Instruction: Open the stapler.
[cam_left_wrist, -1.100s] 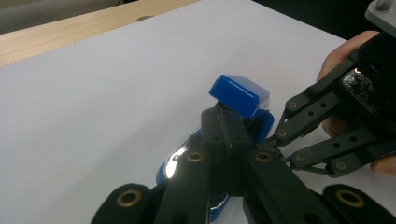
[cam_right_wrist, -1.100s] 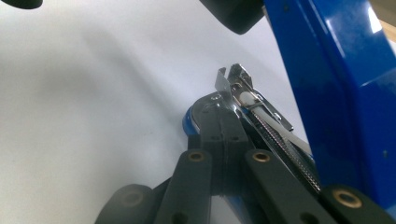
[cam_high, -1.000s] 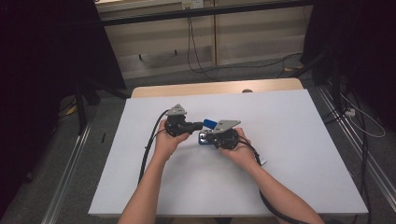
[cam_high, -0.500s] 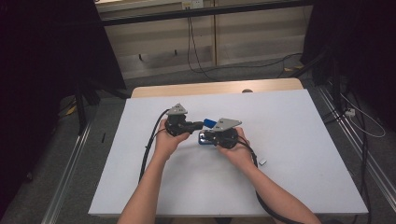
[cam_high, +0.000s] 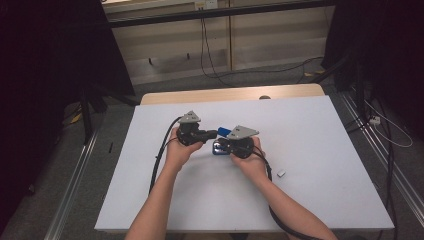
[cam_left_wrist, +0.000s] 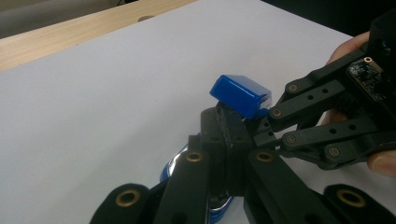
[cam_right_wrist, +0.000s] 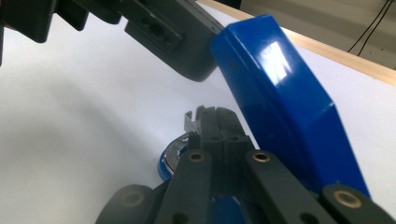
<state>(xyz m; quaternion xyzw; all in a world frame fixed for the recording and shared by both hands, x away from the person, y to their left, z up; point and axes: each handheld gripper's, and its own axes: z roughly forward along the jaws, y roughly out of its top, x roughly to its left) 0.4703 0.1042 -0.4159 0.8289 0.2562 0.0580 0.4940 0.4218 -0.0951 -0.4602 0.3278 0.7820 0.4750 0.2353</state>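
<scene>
Clearly, with both hand-held grippers (cam_high: 216, 134) (cam_high: 223, 146) pressed together on this blue stapler (cam_right_wrist: 280, 102), I judge its glossy, rigid plastic arm slippery, so gripping the metal base (cam_right_wrist: 175, 156) seems safer.

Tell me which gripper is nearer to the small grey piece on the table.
The right gripper: the small grey piece lies beside that hand's forearm, farther from the left gripper.

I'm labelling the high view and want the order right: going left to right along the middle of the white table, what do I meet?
Left tongs → blue object between the two tongs → right tongs → small grey piece lying loose on the table.
</scene>
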